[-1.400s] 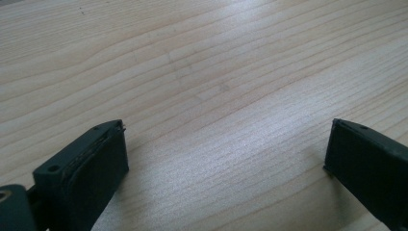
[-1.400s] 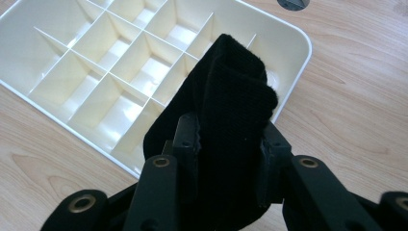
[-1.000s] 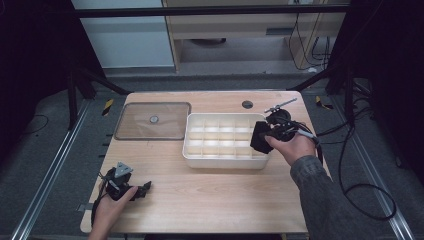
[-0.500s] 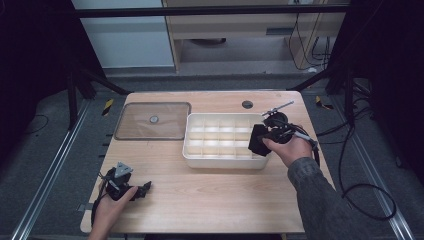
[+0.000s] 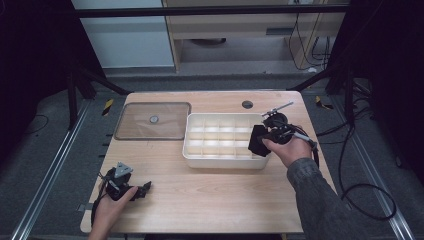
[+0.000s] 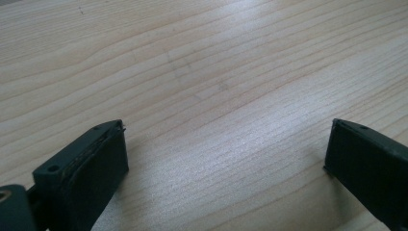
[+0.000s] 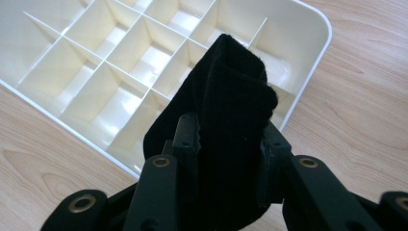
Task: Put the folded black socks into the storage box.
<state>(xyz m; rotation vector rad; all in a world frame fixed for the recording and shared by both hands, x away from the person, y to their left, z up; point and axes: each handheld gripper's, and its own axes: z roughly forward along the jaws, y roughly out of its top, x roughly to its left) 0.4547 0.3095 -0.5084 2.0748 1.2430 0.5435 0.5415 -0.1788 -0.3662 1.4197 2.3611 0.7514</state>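
Note:
My right gripper (image 5: 264,138) is shut on a folded black cloth (image 5: 257,140) and holds it over the right end of a white tray (image 5: 220,161) split into several empty compartments. In the right gripper view the cloth (image 7: 231,86) stands up between the pads of that gripper (image 7: 228,139), above the compartments nearest the tray's rounded corner (image 7: 317,29). At the table's front left, my left gripper (image 5: 141,189) rests on the wood. Its jaws stand wide apart in the left gripper view (image 6: 226,144), with bare wood between them.
A clear flat lid (image 5: 152,120) with a small knob lies at the back left of the table, beside the tray. A dark round hole (image 5: 247,104) sits near the back edge. Cables trail off the table's right side.
The right gripper with the black cloth has edged slightly left, further over the tray's right end. The left gripper has stayed where it was.

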